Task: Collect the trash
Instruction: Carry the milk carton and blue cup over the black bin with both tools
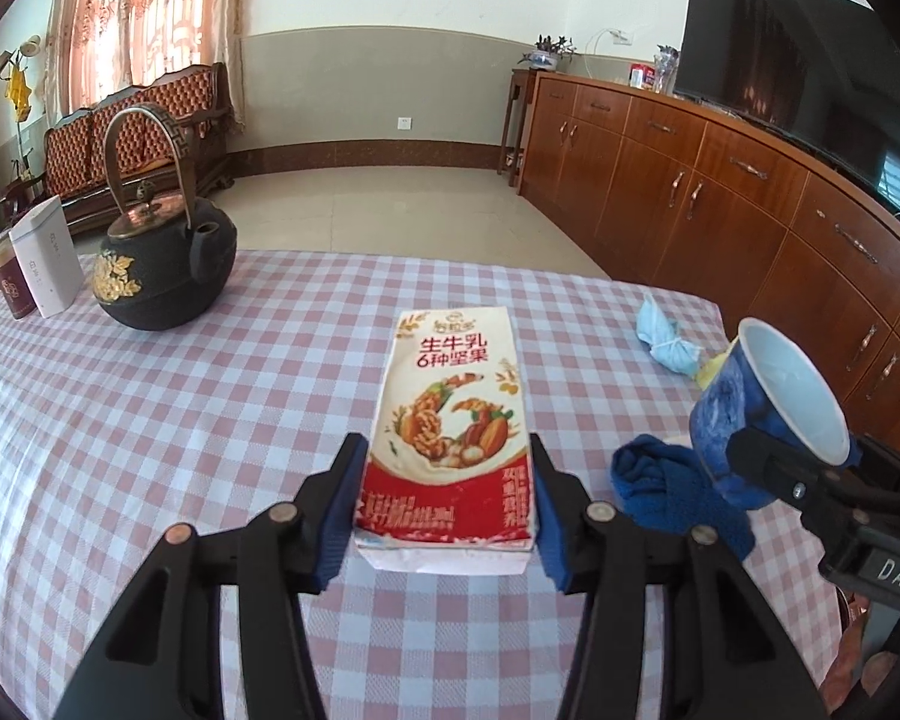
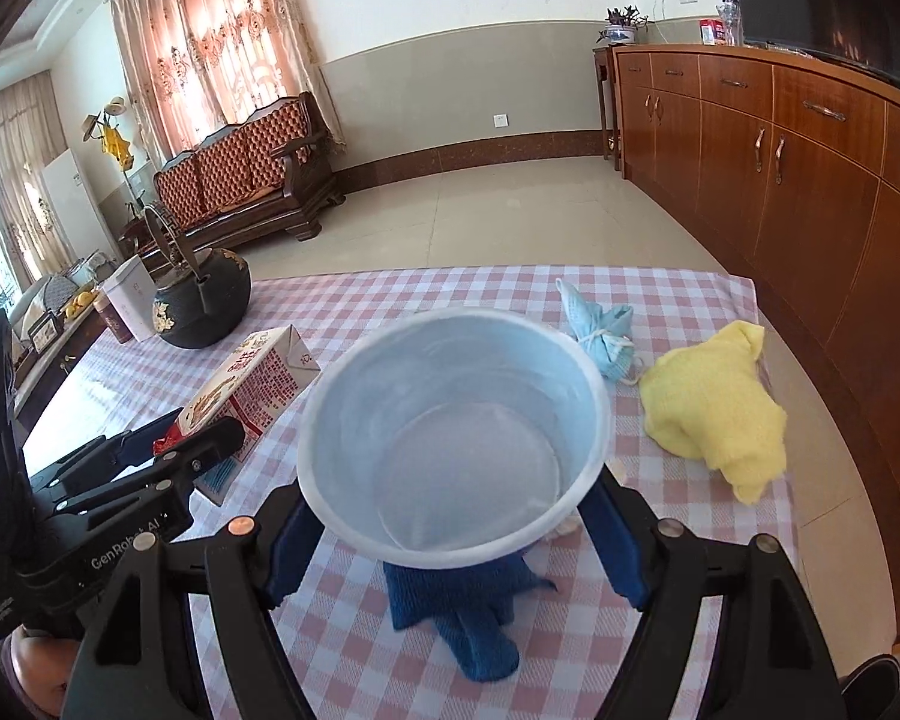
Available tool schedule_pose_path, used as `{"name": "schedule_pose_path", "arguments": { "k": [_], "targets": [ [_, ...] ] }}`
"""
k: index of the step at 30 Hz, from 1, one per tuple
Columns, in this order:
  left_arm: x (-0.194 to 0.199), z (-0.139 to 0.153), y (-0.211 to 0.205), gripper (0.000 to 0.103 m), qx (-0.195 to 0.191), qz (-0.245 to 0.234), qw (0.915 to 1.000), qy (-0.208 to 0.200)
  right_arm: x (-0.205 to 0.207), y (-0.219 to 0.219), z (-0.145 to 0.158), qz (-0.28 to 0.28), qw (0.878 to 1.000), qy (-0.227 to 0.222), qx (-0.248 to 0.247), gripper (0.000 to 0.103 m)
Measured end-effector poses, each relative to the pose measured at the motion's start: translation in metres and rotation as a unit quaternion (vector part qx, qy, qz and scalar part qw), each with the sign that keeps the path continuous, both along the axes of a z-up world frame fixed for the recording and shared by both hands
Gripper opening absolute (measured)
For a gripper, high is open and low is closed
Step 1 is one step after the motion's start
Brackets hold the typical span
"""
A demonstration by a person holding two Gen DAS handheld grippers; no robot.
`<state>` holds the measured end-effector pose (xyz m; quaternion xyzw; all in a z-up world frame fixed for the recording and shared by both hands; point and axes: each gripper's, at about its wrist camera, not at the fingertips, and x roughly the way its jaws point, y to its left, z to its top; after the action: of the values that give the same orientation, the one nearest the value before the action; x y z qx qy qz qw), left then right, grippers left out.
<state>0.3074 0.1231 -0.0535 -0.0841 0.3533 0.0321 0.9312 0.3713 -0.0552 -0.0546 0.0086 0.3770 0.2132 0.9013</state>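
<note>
A table covered with a pink-and-white checked cloth fills the foreground of a living room with a pale tiled floor, a long wooden sideboard along the right wall carrying a dark television, a quilted wooden settee under pink curtains, and a potted plant on a small stand in the far corner. Near the table's far left corner stands a black iron kettle with a gold flower, and just beside it a white box and a dark red tin. Toward the far right corner lies a knotted light-blue mask, with a crumpled yellow cloth near the right edge. A dark blue cloth lies near the table's near edge, under the cup. The left gripper stands partly open, its blue pads pressed against both sides of a milk carton that lies flat near the middle of the table, its printed face up. The right gripper stands wide, its padded fingers clamped on the lower sides of a blue paper cup with a white, empty inside, held tilted above the dark blue cloth near the table's right edge.
</note>
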Motion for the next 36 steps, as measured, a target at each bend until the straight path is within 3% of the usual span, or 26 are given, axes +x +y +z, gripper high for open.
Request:
{"name": "schedule_pose_path", "arguments": {
  "k": [10, 19, 28, 36],
  "targets": [
    [-0.049, 0.022, -0.052, 0.052, -0.017, -0.053, 0.9982, -0.021, -0.079, -0.067, 0.022, -0.038, 0.999, -0.01, 0.028, 0.08],
    [-0.073, 0.03, -0.137, 0.052, -0.03, -0.133, 0.9904, -0.022, -0.129, -0.167, 0.025, -0.117, 0.993, -0.009, 0.025, 0.08],
    [-0.087, 0.026, -0.255, 0.052, -0.046, -0.249, 0.9675, -0.004, -0.185, -0.291, 0.022, -0.227, 0.974, -0.005, 0.018, 0.08],
    [-0.101, 0.008, -0.361, 0.052, -0.052, -0.329, 0.9425, 0.025, -0.227, -0.396, -0.007, -0.319, 0.947, 0.027, 0.012, 0.08]
  ]
}}
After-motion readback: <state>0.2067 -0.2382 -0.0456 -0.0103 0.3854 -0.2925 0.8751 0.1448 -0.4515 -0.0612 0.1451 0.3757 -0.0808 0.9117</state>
